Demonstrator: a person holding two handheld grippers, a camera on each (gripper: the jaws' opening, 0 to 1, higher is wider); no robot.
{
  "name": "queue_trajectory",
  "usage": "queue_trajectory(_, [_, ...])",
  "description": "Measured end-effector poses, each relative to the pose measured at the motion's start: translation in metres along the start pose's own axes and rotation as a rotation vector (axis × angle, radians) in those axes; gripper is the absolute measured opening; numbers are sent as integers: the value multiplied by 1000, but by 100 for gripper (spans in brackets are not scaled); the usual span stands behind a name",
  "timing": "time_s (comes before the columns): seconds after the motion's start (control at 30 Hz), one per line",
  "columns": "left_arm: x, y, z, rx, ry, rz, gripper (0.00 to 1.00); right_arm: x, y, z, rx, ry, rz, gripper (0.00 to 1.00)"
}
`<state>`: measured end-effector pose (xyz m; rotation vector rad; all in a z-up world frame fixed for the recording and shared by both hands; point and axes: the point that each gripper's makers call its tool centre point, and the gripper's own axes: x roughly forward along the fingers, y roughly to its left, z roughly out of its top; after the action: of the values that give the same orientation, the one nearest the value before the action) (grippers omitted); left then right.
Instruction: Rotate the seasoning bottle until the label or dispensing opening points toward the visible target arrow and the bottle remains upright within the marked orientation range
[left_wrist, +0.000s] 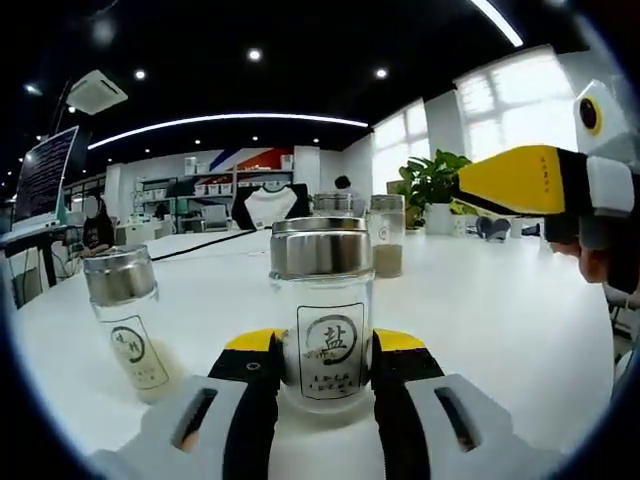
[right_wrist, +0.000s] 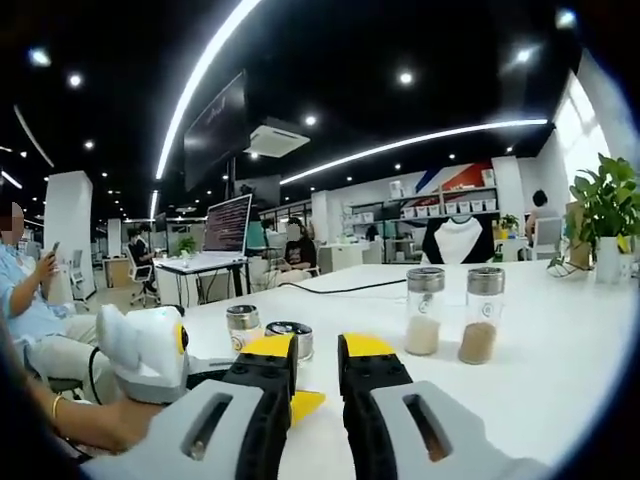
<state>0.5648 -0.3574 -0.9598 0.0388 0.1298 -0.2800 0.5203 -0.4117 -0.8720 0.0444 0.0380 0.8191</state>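
The seasoning bottle (left_wrist: 325, 310) stands upright on the white table (left_wrist: 500, 310), pinched between the two jaws of my left gripper (left_wrist: 325, 362), whose yellow-tipped black pads press its glass sides low down. Its label faces my left gripper view: a white rectangle with the character 盐 inside a dark ring, and a line of smaller print below that I cannot read. The cap is brushed metal, and the white contents sit low in the glass.

Just to the left of it stands a second bottle (left_wrist: 128, 320) with the same metal cap; its label is turned partly away and the characters are too blurred for me to read. Further back are two more capped bottles (left_wrist: 386, 235), one holding tan powder, with a faint round mark on it that I cannot make out. A potted plant (left_wrist: 432, 185) sits beyond them.

My right gripper (right_wrist: 316, 368) hangs above the table with a narrow gap between its jaws and nothing in them. In the right gripper view, two tall bottles (right_wrist: 424, 310) stand well apart from it, one with pale contents and one with brown. A monitor (right_wrist: 228, 224) in the room behind shows lines of text too small to read.
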Motion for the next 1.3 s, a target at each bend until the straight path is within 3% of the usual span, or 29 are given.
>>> queue_trajectory(0.63, [3, 2, -8, 85, 49, 24, 37, -3, 0, -3, -8, 22, 9, 15])
queue_trajectory(0.83, [6, 9, -8, 59, 52, 36, 37, -6, 2, -2, -17, 20, 12, 15])
queue_trajectory(1.0, [7, 24, -8, 55, 58, 118, 37, -7, -3, -2, -17, 19, 4, 16])
queue_trajectory(1.3, [9, 36, -9, 38, 59, 165, 38, -6, -13, -3, 2, 13, 4, 17])
